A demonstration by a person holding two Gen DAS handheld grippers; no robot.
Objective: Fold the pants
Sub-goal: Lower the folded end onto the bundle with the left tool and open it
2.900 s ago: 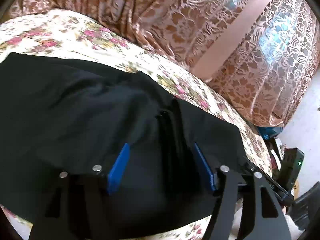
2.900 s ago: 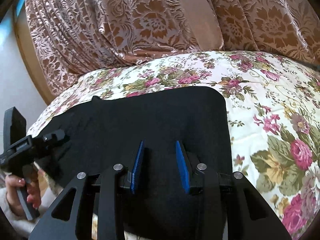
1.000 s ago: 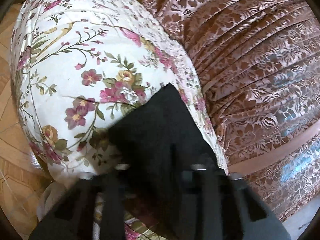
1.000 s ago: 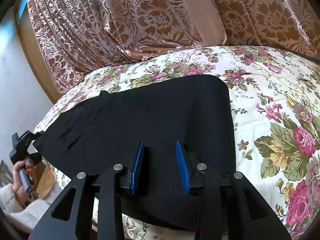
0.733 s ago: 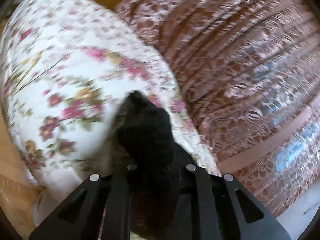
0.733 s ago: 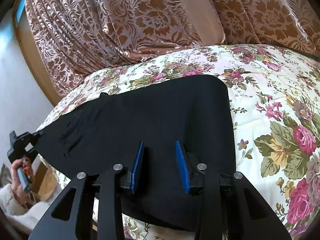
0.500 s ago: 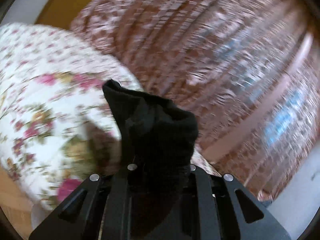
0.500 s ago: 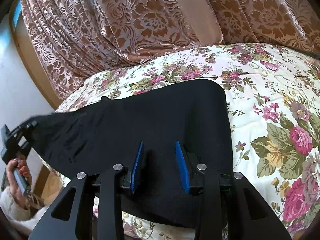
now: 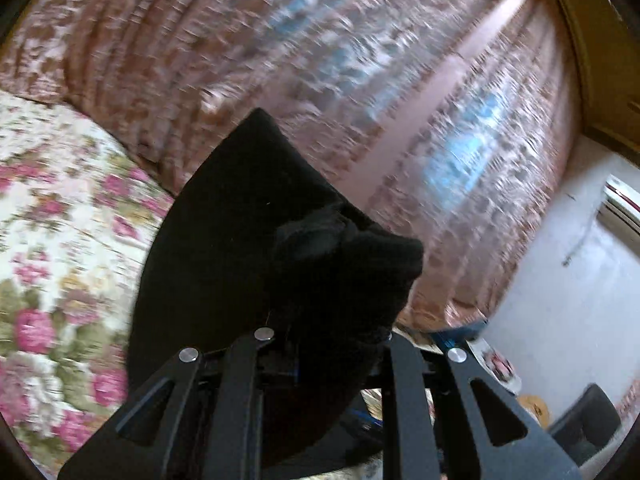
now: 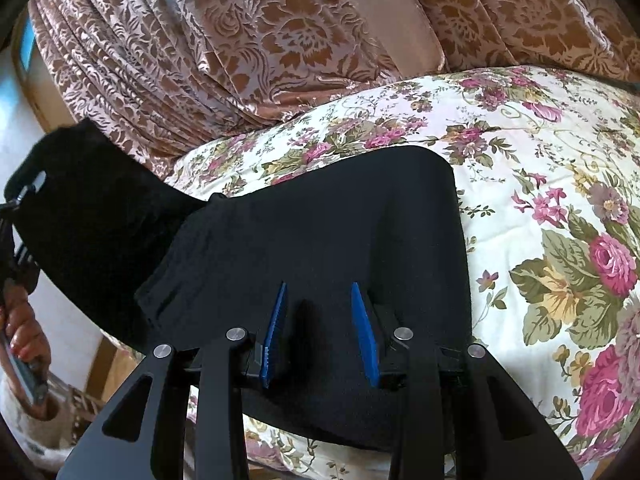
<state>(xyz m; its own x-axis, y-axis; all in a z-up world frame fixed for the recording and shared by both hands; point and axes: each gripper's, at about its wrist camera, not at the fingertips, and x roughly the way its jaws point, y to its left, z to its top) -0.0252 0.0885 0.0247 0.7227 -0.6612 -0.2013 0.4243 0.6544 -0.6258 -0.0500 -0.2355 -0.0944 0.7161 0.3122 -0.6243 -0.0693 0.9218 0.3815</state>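
The black pants point(image 10: 320, 240) lie across the floral bedspread point(image 10: 540, 168). My left gripper point(image 9: 320, 344) is shut on the left end of the pants point(image 9: 280, 240); the cloth bunches over its fingers and hides them, and it is lifted off the bed. In the right wrist view that raised end point(image 10: 92, 208) hangs from the left gripper point(image 10: 24, 196) at the far left. My right gripper point(image 10: 320, 304) is open, its blue pads just above the near part of the pants, holding nothing.
Brown patterned curtains point(image 10: 280, 40) hang behind the bed. A white wall point(image 9: 560, 300) and clutter on the floor point(image 9: 520, 392) lie to the right of the bed end. The bedspread stretches on to the right of the pants.
My left gripper has closed on the end of the pants and lifted it up off the bed, swinging upward. The right gripper has stayed in place, open.
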